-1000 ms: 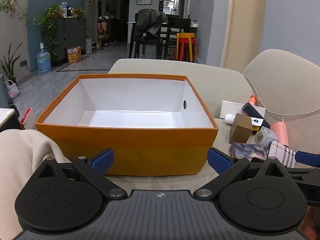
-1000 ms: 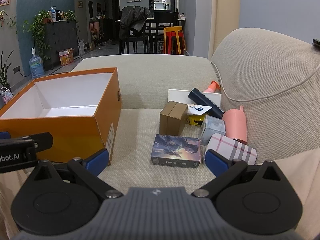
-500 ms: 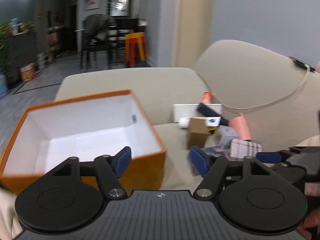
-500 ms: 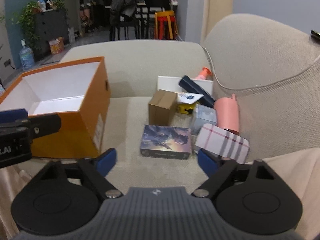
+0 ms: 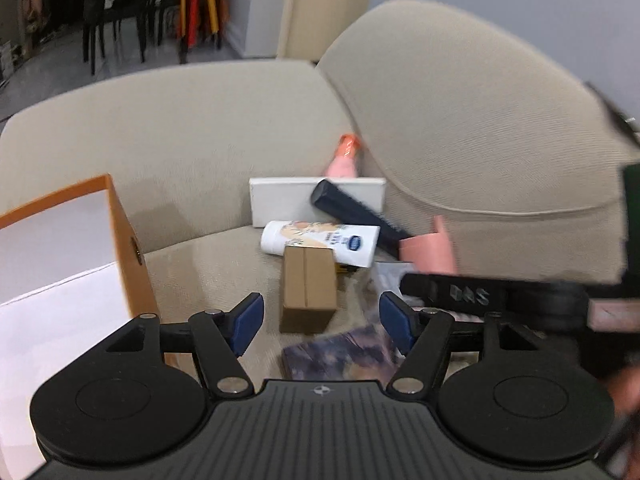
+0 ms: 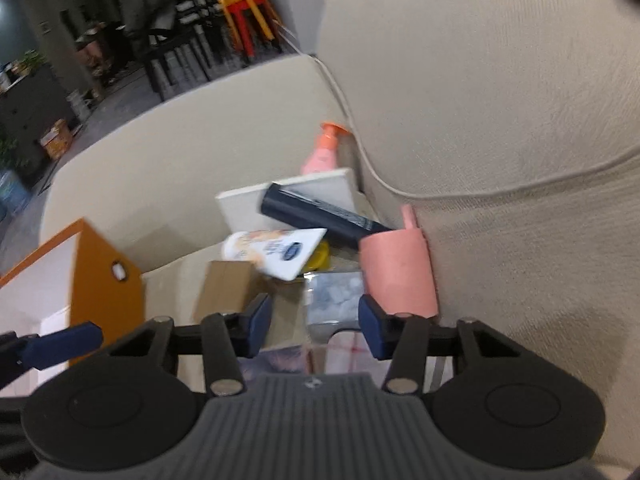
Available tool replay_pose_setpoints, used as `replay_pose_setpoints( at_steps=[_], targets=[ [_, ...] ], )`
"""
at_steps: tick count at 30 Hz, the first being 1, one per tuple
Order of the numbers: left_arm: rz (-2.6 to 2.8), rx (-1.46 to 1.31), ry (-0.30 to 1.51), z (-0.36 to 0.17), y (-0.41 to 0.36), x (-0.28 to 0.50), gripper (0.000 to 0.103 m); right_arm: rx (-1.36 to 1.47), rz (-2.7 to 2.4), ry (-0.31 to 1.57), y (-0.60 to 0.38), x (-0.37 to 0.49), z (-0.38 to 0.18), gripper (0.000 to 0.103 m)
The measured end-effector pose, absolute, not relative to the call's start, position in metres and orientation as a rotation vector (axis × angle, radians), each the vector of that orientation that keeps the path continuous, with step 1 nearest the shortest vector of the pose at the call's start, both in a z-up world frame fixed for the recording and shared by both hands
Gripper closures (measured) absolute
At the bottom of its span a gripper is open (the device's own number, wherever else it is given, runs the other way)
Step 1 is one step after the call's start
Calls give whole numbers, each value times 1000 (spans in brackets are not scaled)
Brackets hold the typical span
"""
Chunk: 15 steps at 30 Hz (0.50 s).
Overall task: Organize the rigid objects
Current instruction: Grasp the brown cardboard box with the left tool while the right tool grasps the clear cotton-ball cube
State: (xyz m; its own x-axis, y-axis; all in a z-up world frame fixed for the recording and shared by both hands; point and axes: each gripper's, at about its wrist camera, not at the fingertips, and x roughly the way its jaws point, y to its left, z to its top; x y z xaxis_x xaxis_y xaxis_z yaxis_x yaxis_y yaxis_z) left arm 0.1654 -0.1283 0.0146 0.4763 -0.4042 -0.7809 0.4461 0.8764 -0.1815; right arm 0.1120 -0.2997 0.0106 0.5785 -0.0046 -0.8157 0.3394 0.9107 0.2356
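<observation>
A pile of rigid items lies on the beige sofa seat (image 5: 208,280). In it are a brown carton (image 5: 308,288), a white tube (image 5: 320,242), a dark blue tube (image 5: 356,210), a pink cup (image 6: 396,276), a clear plastic box (image 6: 336,300), a plaid box (image 6: 352,354) and a picture card box (image 5: 340,354). The open orange box (image 5: 120,240) stands to the left. My left gripper (image 5: 320,322) hovers just short of the brown carton, its jaws opening with nothing pressed between them. My right gripper (image 6: 316,330) hangs over the clear plastic box, its jaws closing without touching anything.
A white flat box (image 5: 288,200) and a pink pump bottle (image 6: 324,148) lean against the sofa back behind the pile. The big back cushion (image 6: 500,120) crowds the right side. The right gripper's arm (image 5: 460,292) crosses the left wrist view. Chairs and stools stand far behind.
Both grippers have swung right, away from the orange box and over the pile, and tipped downward. Both pairs of jaws stand narrower than a second ago.
</observation>
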Motion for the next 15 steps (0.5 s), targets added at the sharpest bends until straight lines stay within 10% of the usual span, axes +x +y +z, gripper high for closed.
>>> replay_pose_setpoints(
  at_steps=[15],
  targets=[
    [-579, 201, 1060, -23, -160, 212, 21, 581, -208, 1041, -325, 143, -29, 52]
  ],
)
